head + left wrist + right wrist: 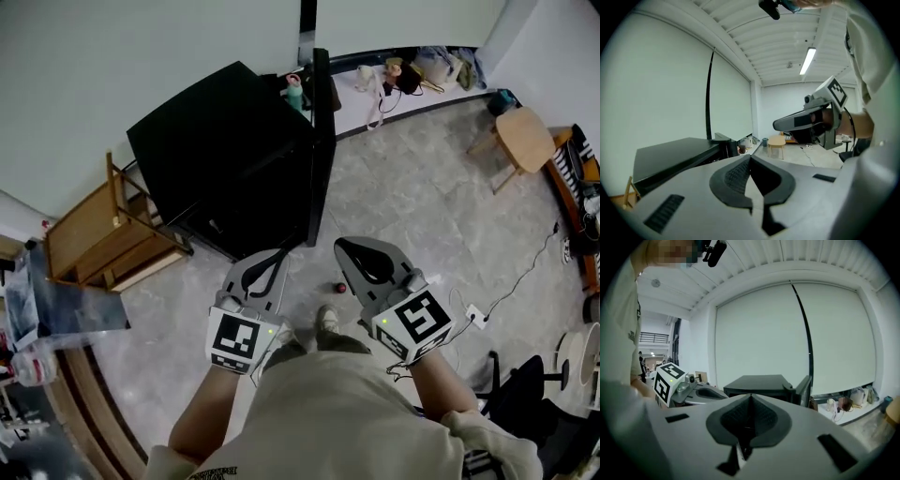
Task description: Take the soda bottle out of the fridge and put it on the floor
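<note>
Both grippers clenched and empty, held before the black fridge.

Nearest to me, the left gripper (279,255) and the right gripper (343,247) are side by side and apart. Each has its jaws closed together with nothing between them. Below them I see the grey floor (412,197), with a small red thing (340,287) just beside the person's shoe (327,319). Farther on stands the fridge (225,141), with its door (319,150) seen edge-on and a little ajar. At the far corner of the fridge, just beside the door, there is a greenish bottle (294,93). I cannot tell if it sits in the door or behind it. A wooden stool (523,138) stands well apart on the right.
</note>
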The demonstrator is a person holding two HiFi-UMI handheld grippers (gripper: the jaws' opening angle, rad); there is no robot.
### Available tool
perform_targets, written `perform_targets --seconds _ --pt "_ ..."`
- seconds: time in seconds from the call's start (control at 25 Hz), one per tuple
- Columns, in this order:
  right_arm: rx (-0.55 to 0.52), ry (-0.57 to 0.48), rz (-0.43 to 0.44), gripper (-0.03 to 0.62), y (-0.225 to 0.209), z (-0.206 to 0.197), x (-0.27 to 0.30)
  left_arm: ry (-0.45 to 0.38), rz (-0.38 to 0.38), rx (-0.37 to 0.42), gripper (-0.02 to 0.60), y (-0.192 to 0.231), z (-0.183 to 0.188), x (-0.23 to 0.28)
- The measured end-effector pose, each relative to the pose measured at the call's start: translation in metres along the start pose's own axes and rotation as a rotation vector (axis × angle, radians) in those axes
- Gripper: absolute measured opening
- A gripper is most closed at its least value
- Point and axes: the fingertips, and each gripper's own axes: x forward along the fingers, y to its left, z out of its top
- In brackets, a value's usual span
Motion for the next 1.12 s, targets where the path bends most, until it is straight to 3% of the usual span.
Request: perform_targets --seconds 0.24,0.56,0.84,1.12 --pt "-0.093 -0.076 0.115 -0.005 0.041 0.051 0.01 -0.055 0.117 -0.005 0.005 0.023 0.03 -0.062" --pt "-0.13 -0.132 0.144 -0.006 0.066 0.074 0.026 -0.106 0.233 -0.003 0.005 0.046 0.053 -0.113" --pt "-0.072 -0.156 0.171 -0.005 0.064 0.083 0.034 -0.094 0.266 -0.017 0.005 0.055 0.054 -0.122" --pt "-0.09 -0.179 0.187 -0.006 0.061 0.093 0.047 -0.103 0.272 0.002 0.005 0.07 0.058 -0.116"
